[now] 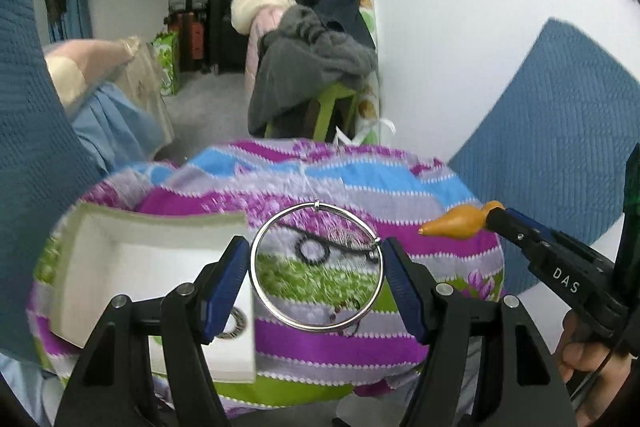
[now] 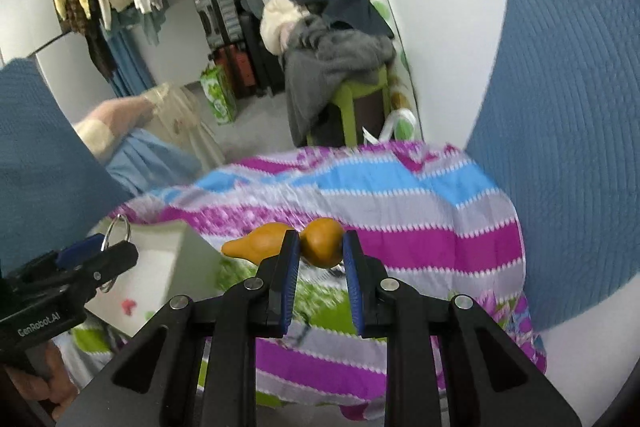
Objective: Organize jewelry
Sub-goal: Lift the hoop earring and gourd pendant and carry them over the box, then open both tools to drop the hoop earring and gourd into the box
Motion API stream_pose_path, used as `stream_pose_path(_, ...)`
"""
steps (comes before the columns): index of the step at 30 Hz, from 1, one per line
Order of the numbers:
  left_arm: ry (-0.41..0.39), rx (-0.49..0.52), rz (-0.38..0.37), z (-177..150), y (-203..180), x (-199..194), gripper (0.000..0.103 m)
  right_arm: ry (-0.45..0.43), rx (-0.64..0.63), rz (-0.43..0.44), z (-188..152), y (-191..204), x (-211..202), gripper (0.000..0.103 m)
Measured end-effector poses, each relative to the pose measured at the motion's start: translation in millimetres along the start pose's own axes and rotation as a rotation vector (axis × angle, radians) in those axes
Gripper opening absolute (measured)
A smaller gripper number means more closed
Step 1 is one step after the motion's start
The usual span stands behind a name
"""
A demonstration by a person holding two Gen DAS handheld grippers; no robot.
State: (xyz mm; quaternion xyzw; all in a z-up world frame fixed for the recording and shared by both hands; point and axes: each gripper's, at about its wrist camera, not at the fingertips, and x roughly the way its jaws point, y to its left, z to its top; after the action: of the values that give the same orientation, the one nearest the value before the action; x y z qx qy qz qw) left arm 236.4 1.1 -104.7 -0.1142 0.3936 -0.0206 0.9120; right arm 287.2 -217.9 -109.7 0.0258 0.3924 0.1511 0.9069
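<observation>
My left gripper (image 1: 316, 267) is shut on a silver bangle (image 1: 280, 313), held upright above the striped cloth beside the white box (image 1: 120, 267). The bangle also shows in the right wrist view (image 2: 118, 227) in the left gripper (image 2: 100, 255). My right gripper (image 2: 320, 251) is shut on an orange gourd-shaped pendant (image 2: 322, 243), held above the cloth; in the left wrist view the pendant (image 1: 452, 223) sticks out of the right gripper (image 1: 496, 215). A black beaded necklace (image 1: 314, 251) lies on the cloth behind the bangle. A ring-shaped piece (image 1: 236, 325) lies in the box.
The striped purple, blue and green cloth (image 2: 420, 219) covers a round table. Blue quilted fabric (image 2: 560, 107) hangs to the right and left. A green stool with piled clothes (image 2: 352, 83) stands behind, with suitcases and hanging garments beyond.
</observation>
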Motion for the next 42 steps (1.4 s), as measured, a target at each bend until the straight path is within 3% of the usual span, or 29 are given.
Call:
stream_pose_path(9, -0.075, 0.01, -0.007, 47.3, 39.9, -51.0, 0.068, -0.097, -0.026, 0.017, 52.2, 62.3, -27.7, 0.02)
stream_pose_path(15, -0.088, 0.018, 0.014, 58.8, 83.3, -69.3, 0.068, -0.092, -0.044, 0.034, 54.2, 106.3, -18.0, 0.02)
stream_pose_path(26, 0.059, -0.044, 0.068, 0.7, 161.2, -17.2, 0.068, 0.133, -0.106, 0.111, -12.1, 172.2, 60.6, 0.02)
stream_pose_path(34, 0.179, -0.078, 0.085, -46.9, 185.1, 23.8, 0.068, 0.279, -0.154, 0.132, -62.2, 192.7, 98.3, 0.02)
stream_pose_path(42, 0.184, -0.093, 0.077, -67.1, 186.4, 28.1, 0.069, 0.342, -0.163, 0.17, -78.0, 193.1, 112.7, 0.02)
